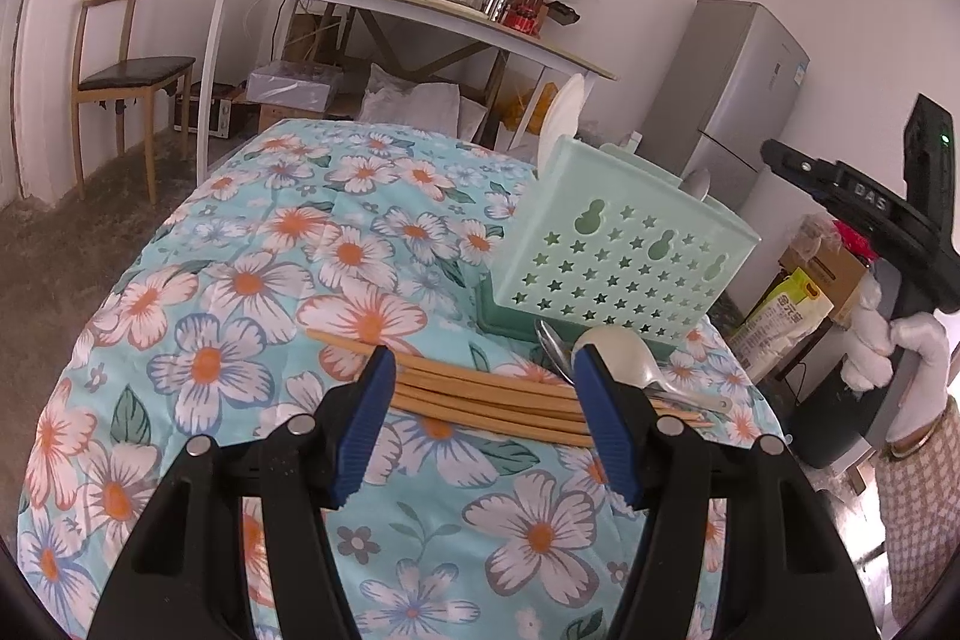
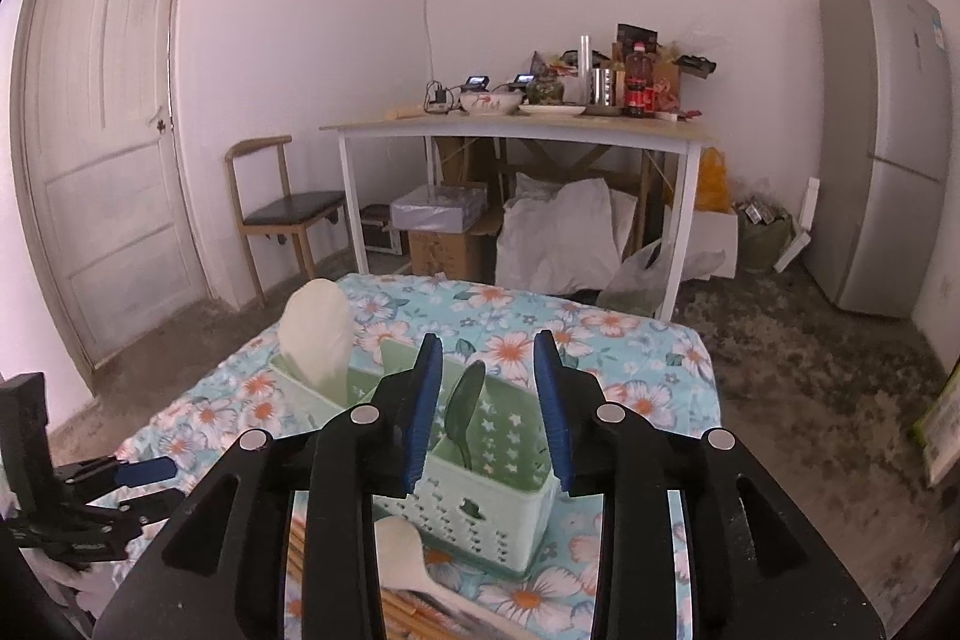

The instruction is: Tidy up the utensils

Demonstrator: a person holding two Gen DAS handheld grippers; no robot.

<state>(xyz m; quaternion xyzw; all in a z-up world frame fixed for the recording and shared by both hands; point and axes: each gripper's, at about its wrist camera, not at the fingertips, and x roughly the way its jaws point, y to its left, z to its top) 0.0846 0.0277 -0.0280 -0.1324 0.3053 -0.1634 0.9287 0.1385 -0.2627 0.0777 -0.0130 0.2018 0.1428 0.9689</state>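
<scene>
Perforated plastic caddy (image 1: 624, 256), wooden chopsticks (image 1: 480, 394)

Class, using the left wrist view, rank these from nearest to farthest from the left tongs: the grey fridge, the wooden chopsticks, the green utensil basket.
1. wooden chopsticks, lying on the cloth just beyond the left tongs.
2. green utensil basket, standing behind them, to the right.
3. grey fridge, against the far wall, right.

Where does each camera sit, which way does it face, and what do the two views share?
Left wrist: on the left gripper, low over the table; looks across chopsticks toward the green holder; a gloved hand shows at right.
Right wrist: on the right gripper, above the holder; faces the far desk; jaws open around a standing spoon, not pressing it.
Shared: holder, floral tablecloth, chair, fridge.
</scene>
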